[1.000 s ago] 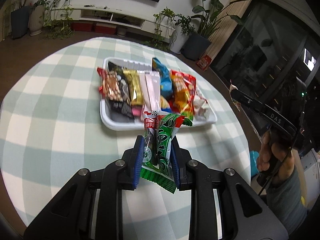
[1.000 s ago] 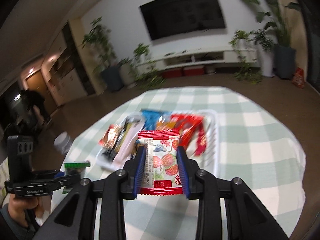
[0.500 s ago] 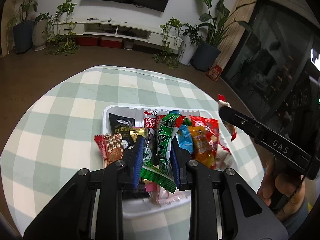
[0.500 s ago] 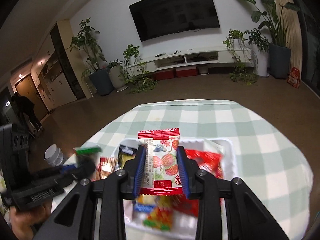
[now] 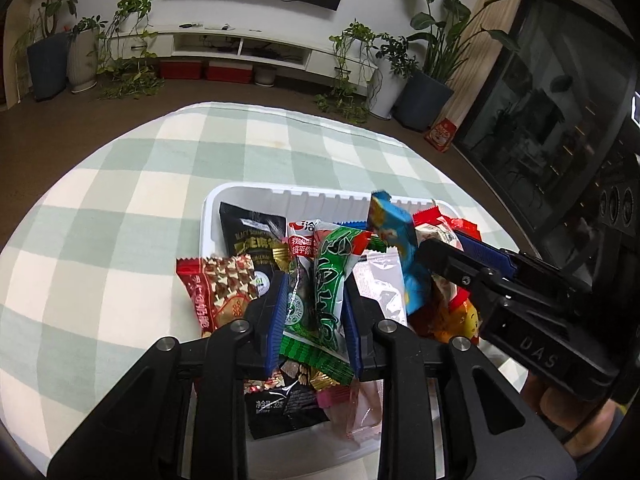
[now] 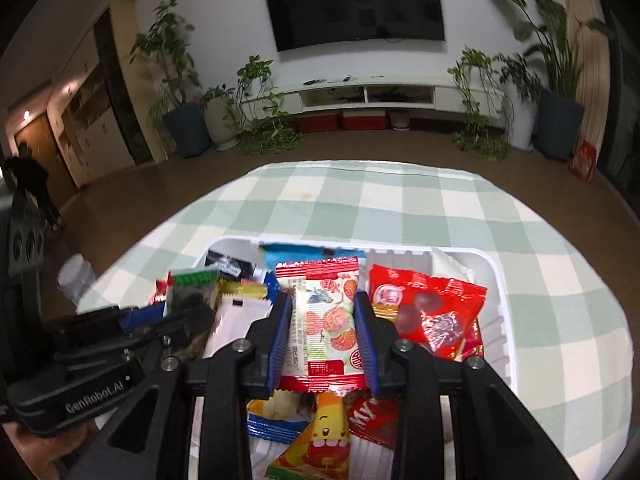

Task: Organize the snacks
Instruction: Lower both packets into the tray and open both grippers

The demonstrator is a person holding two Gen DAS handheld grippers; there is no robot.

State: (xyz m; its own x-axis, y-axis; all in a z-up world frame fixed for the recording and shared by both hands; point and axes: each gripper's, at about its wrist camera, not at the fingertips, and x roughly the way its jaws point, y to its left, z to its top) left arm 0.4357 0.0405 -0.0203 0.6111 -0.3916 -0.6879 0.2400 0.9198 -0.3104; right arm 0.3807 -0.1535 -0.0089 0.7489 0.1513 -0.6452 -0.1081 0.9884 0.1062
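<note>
My left gripper (image 5: 314, 308) is shut on two packets, a green one (image 5: 330, 284) and a dark one with a red-white top (image 5: 299, 276), held over the white tray (image 5: 256, 194) of snacks. My right gripper (image 6: 322, 332) is shut on a white packet with red ends and strawberry pictures (image 6: 322, 316), held over the same tray (image 6: 496, 276). In the left wrist view the right gripper (image 5: 448, 252) reaches in from the right. In the right wrist view the left gripper (image 6: 160, 316) comes in from the left with its green packet (image 6: 192, 282).
The tray holds several packets: black (image 5: 250, 232), red-gold (image 5: 220, 288), blue (image 5: 394, 240), pale pink (image 5: 378, 280), a red candy bag (image 6: 432, 312) and a yellow one (image 6: 320, 440). It sits on a round table with a green-checked cloth (image 5: 132, 208). A bottle (image 6: 74, 280) stands off the table's left.
Both grippers have moved forward with their packets from the table's near side to above the tray, and have come close together.
</note>
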